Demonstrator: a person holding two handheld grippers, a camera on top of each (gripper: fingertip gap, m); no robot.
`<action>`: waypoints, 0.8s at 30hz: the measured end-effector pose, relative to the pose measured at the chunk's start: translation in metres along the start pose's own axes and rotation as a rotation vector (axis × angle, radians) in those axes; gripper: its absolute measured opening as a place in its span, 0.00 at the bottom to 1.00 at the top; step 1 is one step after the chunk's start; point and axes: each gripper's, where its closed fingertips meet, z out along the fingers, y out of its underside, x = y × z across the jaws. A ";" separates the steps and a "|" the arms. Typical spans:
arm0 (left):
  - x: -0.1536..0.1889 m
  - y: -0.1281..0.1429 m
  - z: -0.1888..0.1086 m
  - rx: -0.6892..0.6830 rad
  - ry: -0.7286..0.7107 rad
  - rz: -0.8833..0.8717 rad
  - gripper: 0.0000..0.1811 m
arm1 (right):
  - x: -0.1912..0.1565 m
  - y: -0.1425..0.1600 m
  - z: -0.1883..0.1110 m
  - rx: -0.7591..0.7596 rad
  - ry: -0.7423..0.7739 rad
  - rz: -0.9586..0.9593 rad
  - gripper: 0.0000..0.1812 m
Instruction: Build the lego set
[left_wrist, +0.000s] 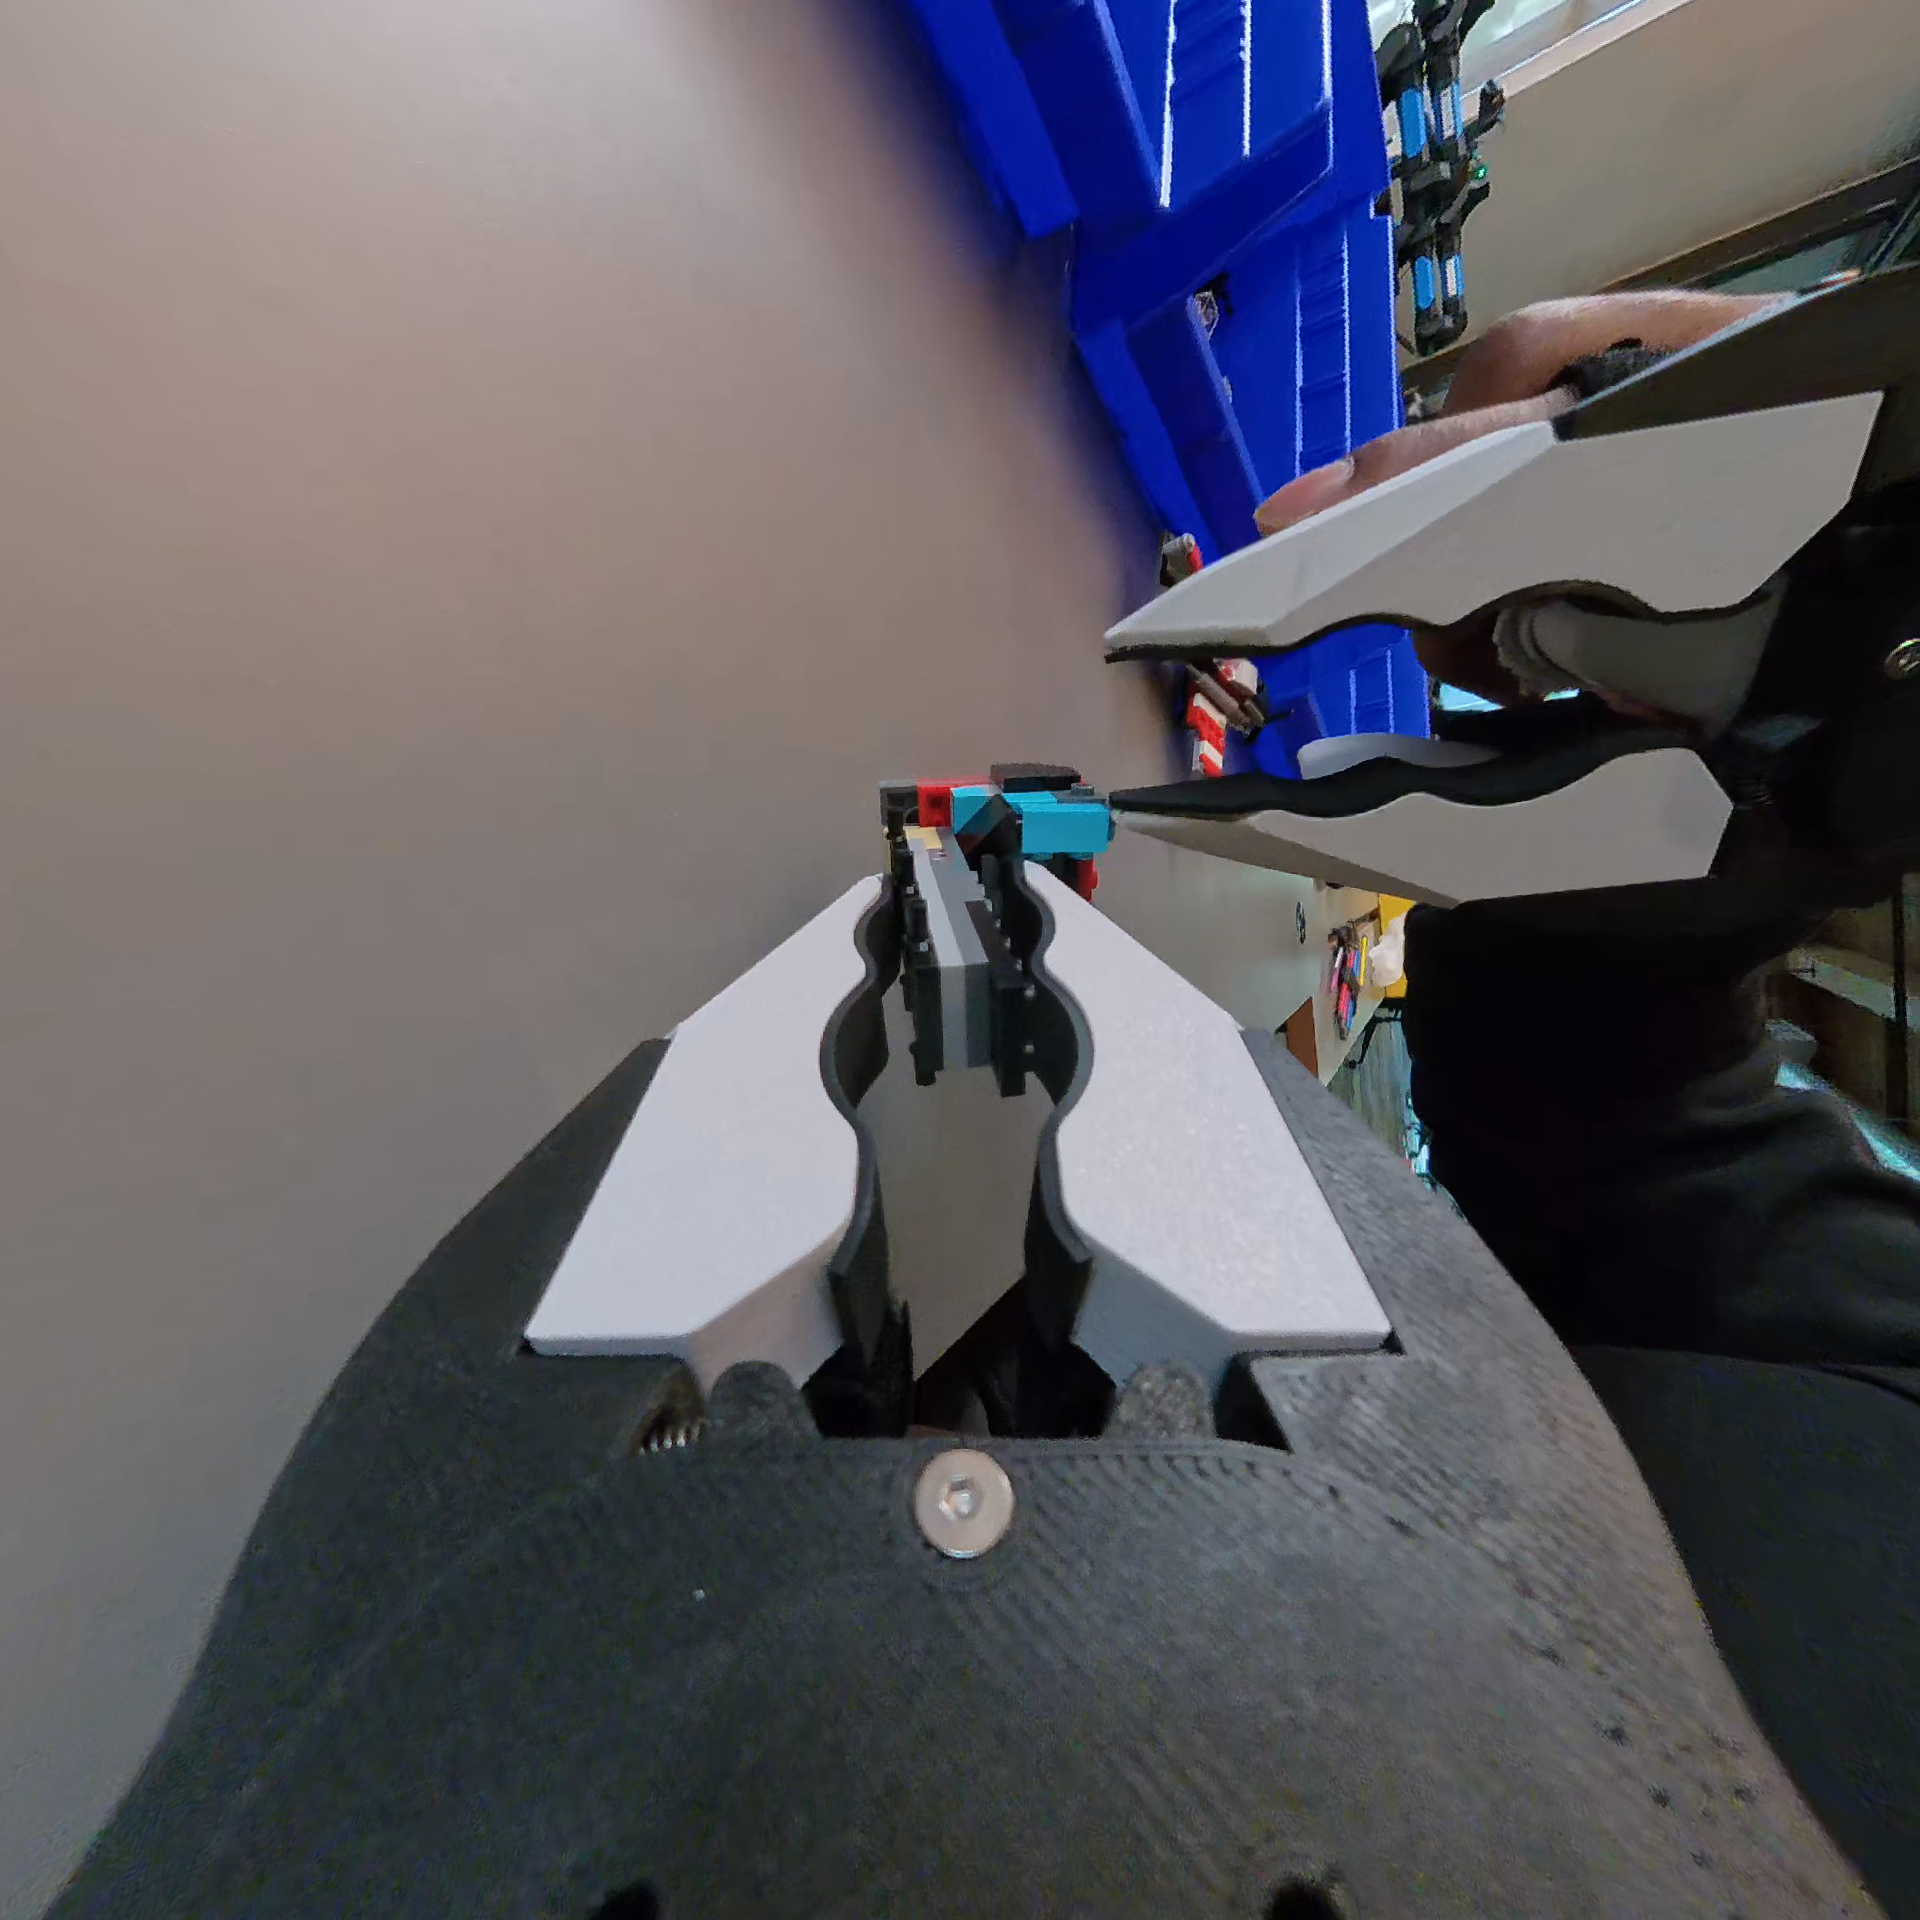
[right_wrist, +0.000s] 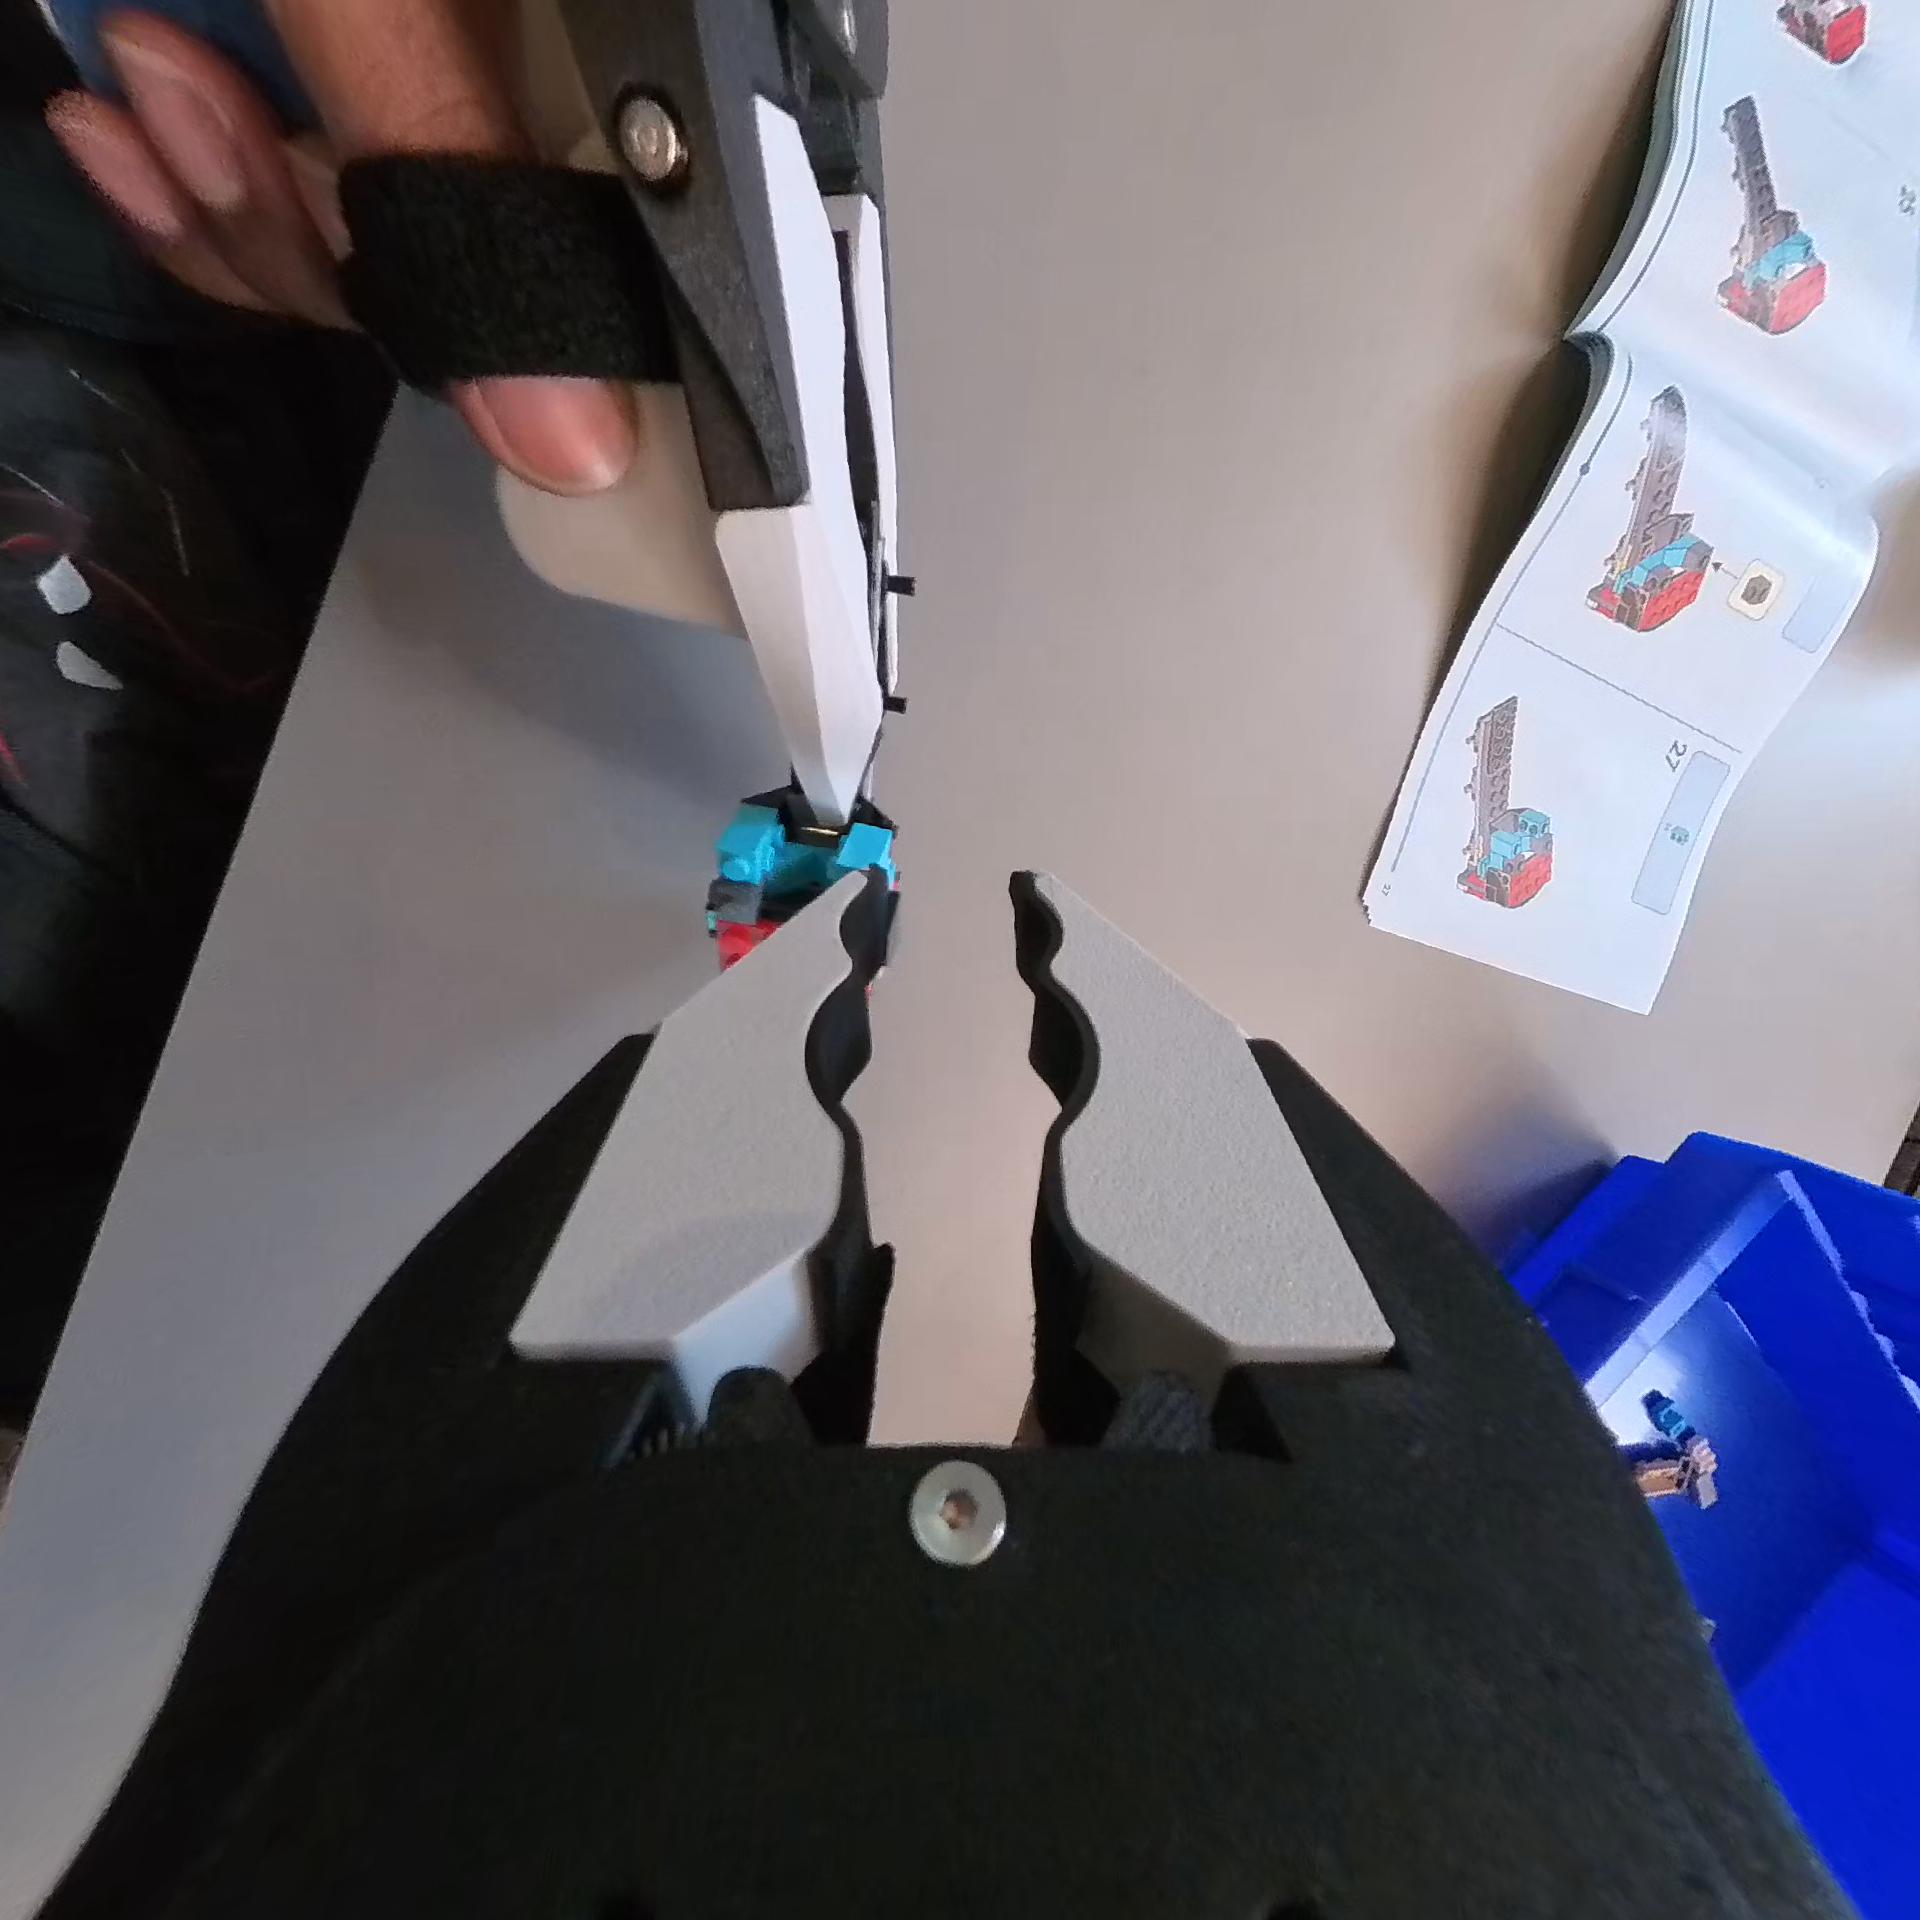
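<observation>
My left gripper (left_wrist: 961, 883) is shut on a lego model (left_wrist: 1049, 821). It clamps the model's long grey and black beam (left_wrist: 961, 987), and the teal, red and black block end sticks out past the fingertips. My right gripper (left_wrist: 1110, 727) comes in from the right, open and empty, with its lower fingertip against the teal end. In the right wrist view the right gripper (right_wrist: 940, 883) is open, its left finger beside the teal part of the model (right_wrist: 800, 852). The left gripper (right_wrist: 836, 805) holds the model from above, over the grey table (right_wrist: 1195, 416).
An open instruction booklet (right_wrist: 1662, 623) lies on the table at the right. A blue bin (right_wrist: 1766, 1403) at the lower right holds a few small pieces (right_wrist: 1678, 1465). More blue bins (left_wrist: 1247, 260) stand behind, with loose red and white pieces (left_wrist: 1221, 707) beside them. The table edge runs along the left. Both grippers' tips are close together, under 4 cm apart.
</observation>
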 end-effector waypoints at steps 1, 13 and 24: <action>0.000 0.001 0.000 -0.011 0.003 0.000 0.11 | 0.000 0.000 0.000 0.005 0.002 0.000 0.14; 0.004 0.006 0.001 -0.077 0.002 0.012 0.11 | -0.006 0.007 -0.003 0.040 0.005 0.012 0.14; 0.006 0.012 0.003 -0.102 0.006 -0.002 0.11 | -0.009 0.010 -0.006 0.069 0.016 0.015 0.14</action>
